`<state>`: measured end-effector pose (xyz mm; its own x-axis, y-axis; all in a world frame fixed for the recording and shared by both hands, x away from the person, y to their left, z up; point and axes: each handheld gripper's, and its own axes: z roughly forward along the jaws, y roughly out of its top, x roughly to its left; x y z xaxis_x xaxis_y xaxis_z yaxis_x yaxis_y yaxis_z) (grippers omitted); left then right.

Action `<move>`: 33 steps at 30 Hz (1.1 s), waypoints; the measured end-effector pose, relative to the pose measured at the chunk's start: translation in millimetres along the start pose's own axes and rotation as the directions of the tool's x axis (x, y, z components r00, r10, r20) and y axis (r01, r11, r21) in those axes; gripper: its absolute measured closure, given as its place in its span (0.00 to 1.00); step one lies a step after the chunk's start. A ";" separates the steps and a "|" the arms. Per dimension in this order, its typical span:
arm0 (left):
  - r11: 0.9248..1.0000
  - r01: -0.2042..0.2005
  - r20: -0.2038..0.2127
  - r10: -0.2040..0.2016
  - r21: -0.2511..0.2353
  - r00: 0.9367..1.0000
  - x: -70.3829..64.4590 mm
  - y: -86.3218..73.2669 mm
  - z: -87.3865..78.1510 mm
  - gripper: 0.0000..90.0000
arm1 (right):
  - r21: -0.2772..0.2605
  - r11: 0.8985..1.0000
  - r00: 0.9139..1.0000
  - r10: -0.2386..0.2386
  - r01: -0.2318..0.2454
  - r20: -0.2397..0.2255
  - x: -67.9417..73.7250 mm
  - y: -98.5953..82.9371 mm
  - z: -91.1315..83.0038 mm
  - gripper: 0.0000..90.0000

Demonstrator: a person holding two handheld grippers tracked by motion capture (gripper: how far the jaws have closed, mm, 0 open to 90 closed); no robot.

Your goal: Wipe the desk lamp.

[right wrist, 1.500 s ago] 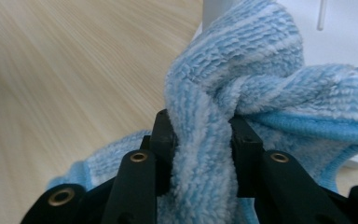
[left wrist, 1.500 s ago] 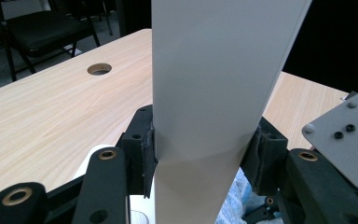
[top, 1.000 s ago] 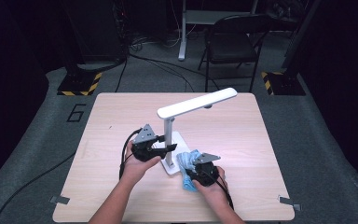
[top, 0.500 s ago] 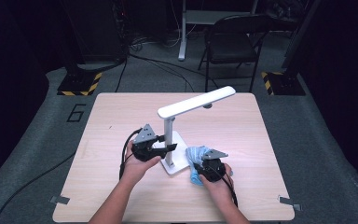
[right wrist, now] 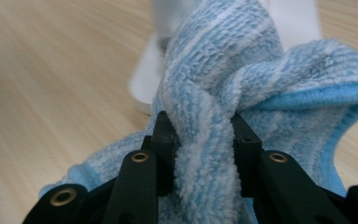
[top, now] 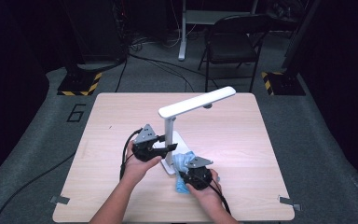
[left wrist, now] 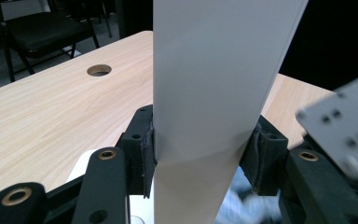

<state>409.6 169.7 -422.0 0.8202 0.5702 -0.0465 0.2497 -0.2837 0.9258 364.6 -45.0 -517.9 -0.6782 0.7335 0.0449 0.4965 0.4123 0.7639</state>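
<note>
A white desk lamp stands mid-table on a flat white base. My left gripper is shut on the lamp's upright post, low down; its pads press both sides of the post. My right gripper is shut on a bunched blue and white striped cloth. That cloth lies against the front right of the lamp base.
The wooden table has a round cable hole behind the lamp. A black folding chair and cables stand on the floor beyond the far edge. Tape marks sit at the near corners.
My right gripper has carried the cloth up and leftward, closer to the lamp base. The left gripper has stayed clamped on the post.
</note>
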 end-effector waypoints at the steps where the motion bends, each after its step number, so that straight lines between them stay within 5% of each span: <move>1: 1.000 0.000 -0.004 0.000 0.003 1.000 0.2 0.1 -0.3 0.58 | -0.004 1.000 1.000 -0.006 0.006 -0.008 5.5 1.2 1.6 0.76; 8: 1.000 0.011 0.005 -0.011 -0.002 1.000 1.5 -1.4 -1.8 0.57 | 0.003 1.000 0.997 0.022 -0.022 -0.068 12.9 5.4 3.9 0.75; 13: 1.000 0.021 0.020 -0.020 -0.013 1.000 2.7 -3.2 -2.8 0.57 | 0.020 0.999 0.996 -0.045 0.046 -0.075 9.5 5.8 3.2 0.75; 20: 1.000 0.021 0.021 -0.021 -0.016 1.000 3.5 -3.6 -3.1 0.57 | 0.025 0.997 0.995 -0.075 0.077 -0.062 -4.1 2.2 -0.3 0.75; 33: 1.000 0.014 0.019 -0.014 -0.007 1.000 0.0 -2.4 -3.2 0.57 | 0.029 0.998 0.998 0.054 -0.055 0.038 -54.4 -6.3 -15.4 0.75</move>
<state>407.3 172.8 -423.0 0.8264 0.5592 -0.0661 0.2572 -0.2704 0.9278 390.1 -95.9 -515.2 -0.6296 0.7745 0.0617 0.5486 0.3869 0.7412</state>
